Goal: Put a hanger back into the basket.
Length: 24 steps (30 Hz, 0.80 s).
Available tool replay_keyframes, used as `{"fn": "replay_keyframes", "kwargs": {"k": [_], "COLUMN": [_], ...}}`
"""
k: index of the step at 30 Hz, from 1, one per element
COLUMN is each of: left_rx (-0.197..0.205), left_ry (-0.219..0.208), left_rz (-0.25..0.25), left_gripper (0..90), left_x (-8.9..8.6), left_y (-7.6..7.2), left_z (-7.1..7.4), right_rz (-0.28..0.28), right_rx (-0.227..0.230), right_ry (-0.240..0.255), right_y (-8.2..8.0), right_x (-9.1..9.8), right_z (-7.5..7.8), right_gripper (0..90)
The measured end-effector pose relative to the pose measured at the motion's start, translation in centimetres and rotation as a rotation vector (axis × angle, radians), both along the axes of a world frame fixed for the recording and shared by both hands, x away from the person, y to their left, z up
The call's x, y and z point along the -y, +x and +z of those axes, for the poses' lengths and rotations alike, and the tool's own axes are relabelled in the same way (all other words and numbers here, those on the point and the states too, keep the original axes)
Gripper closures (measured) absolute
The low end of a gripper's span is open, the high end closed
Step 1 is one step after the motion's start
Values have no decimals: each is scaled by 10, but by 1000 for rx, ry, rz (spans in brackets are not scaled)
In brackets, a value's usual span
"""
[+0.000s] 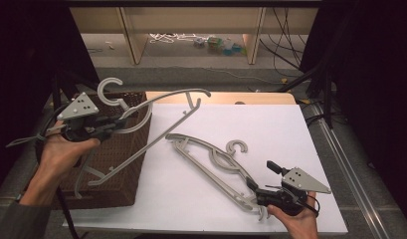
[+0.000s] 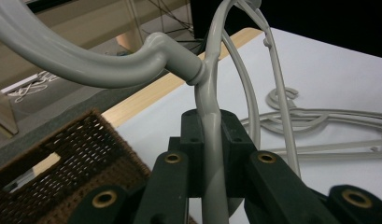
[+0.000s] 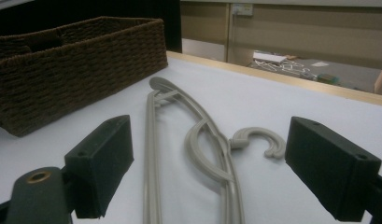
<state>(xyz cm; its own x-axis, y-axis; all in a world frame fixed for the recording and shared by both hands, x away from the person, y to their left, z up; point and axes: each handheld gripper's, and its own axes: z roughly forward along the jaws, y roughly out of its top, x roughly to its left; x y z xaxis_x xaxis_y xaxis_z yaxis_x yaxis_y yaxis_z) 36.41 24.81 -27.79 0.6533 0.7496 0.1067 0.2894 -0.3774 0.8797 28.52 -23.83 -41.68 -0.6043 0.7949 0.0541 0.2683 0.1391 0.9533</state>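
A grey plastic hanger (image 1: pixel 156 104) hangs tilted in the air, its lower end over the brown wicker basket (image 1: pixel 122 184) at the table's left. My left gripper (image 1: pixel 119 123) is shut on its arm just below the neck. In the left gripper view the pads (image 2: pixel 193 140) clamp that hanger (image 2: pixel 209 93), and its hook curves off to the upper left. A second grey hanger (image 1: pixel 211 159) lies flat on the white table top (image 1: pixel 270 129). My right gripper (image 1: pixel 260 177) stands open at that hanger's near end. In the right gripper view the flat hanger (image 3: pixel 202 144) lies between its two pads (image 3: pixel 102 158), untouched.
The basket (image 3: pixel 76 60) takes up the table's left side, partly off the white sheet. A wooden strip (image 1: pixel 251 97) edges the table's far side. Beyond it are shelf legs, cables and small items on the floor (image 1: pixel 216 45). Dark stands and cables rise at the right.
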Motion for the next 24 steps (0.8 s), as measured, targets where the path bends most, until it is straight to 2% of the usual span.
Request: {"fn": "replay_keyframes", "kwargs": {"k": [2,3,4,5,7,10,11,15,19,20,22,24], "left_rx": [0,0,0,0,4,4,-3,-38,-54,-58,-61,-65], "left_ry": [-10,-10,-23,-23,-34,-33,-44,-83,-81,-81,-82,-81], "left_rz": [18,18,32,32,61,87,115,150,192,200,212,222], "left_gripper": [819,819,819,819,819,819,818,819,819,818,819,818], "left_x": [-11,-11,-20,-20,-33,-43,-53,-70,-84,-88,-94,-100], "left_y": [7,7,12,12,19,22,25,32,39,41,43,46], "left_z": [0,0,0,0,-1,-2,-4,-9,-15,-16,-19,-22], "right_rz": [2,3,8,7,16,14,14,18,12,22,15,10], "right_rx": [3,3,0,-2,-12,-9,-10,-15,-10,-10,-27,-13], "right_ry": [1,0,3,2,14,0,6,2,4,19,5,4], "right_y": [0,0,0,0,0,1,1,1,2,2,1,2], "right_x": [0,0,-1,-1,-1,-1,-2,-2,-2,-2,0,1], "right_z": [0,0,0,-1,-1,-1,-2,-2,-2,-3,-1,-2], "right_gripper": [162,162,162,162,162,162,162,163,163,163,163,163]}}
